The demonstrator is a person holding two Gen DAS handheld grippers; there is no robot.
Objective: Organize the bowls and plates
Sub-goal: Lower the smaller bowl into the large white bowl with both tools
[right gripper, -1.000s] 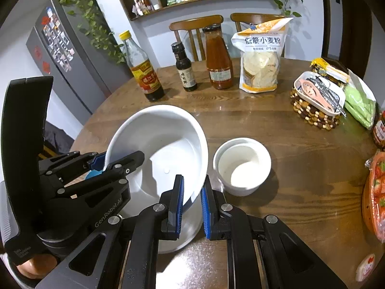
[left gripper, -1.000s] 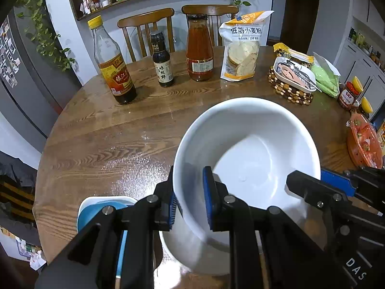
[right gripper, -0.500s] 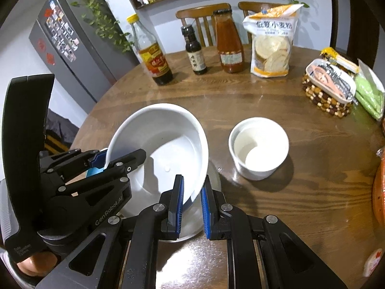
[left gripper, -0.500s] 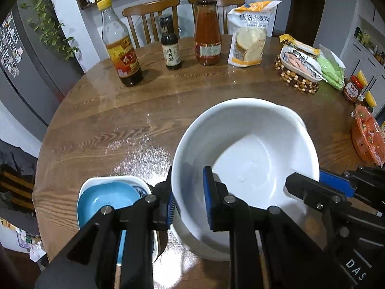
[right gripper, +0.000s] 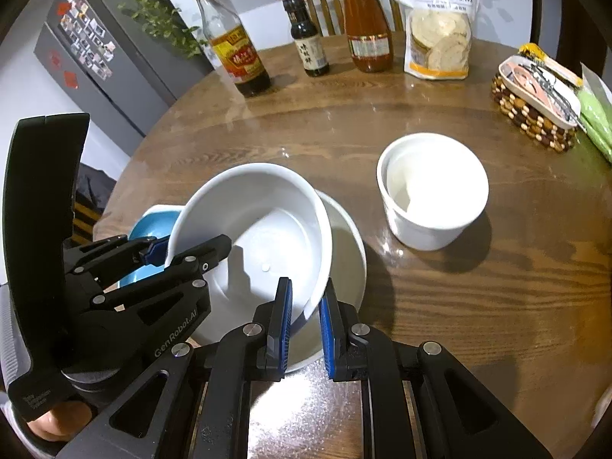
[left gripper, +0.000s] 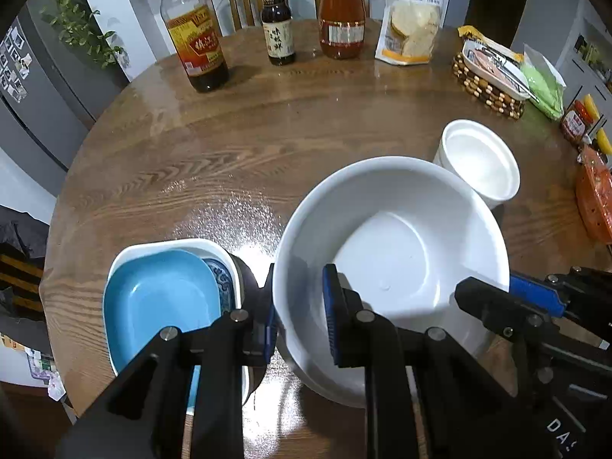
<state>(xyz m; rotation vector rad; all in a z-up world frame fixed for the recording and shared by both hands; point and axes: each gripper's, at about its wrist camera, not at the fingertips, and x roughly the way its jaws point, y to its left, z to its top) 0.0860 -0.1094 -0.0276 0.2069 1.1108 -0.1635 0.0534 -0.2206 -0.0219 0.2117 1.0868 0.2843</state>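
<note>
Since the earlier frames both cameras have risen and pulled back: the small white cup (left gripper: 478, 164), hidden behind the big bowl a second ago in the left view, now shows beyond its rim, and more of the blue dish (left gripper: 160, 302) is exposed.

Left gripper (left gripper: 298, 315): jaws partly closed, pinching the near-left rim of the large white bowl (left gripper: 386, 252), one blue pad outside the wall, one inside.

Right gripper (right gripper: 305, 321): jaws narrowly spread, the bowl's near-right rim (right gripper: 267, 229) caught between the blue pads. Contact on both pads looks firm, though the lower edge is partly hidden.

Bowl is held tilted above the wooden table (right gripper: 459, 306), carried by both grippers at opposite sides of its rim.

Right view only: a second white bowl (right gripper: 344, 244) sits directly beneath the held one, on the table; the held bowl overlaps it, and I cannot tell if they touch. The left view shows only the upper bowl.

Left view only: the blue dish lies nested in a white dish (left gripper: 168, 246) with a blue-patterned plate edge between them, just left of the bowl.

Cup stands upright, apart from the bowls, to their right. Bottles (right gripper: 233, 42) and a flour bag (right gripper: 440, 26) line the far edge.
</note>
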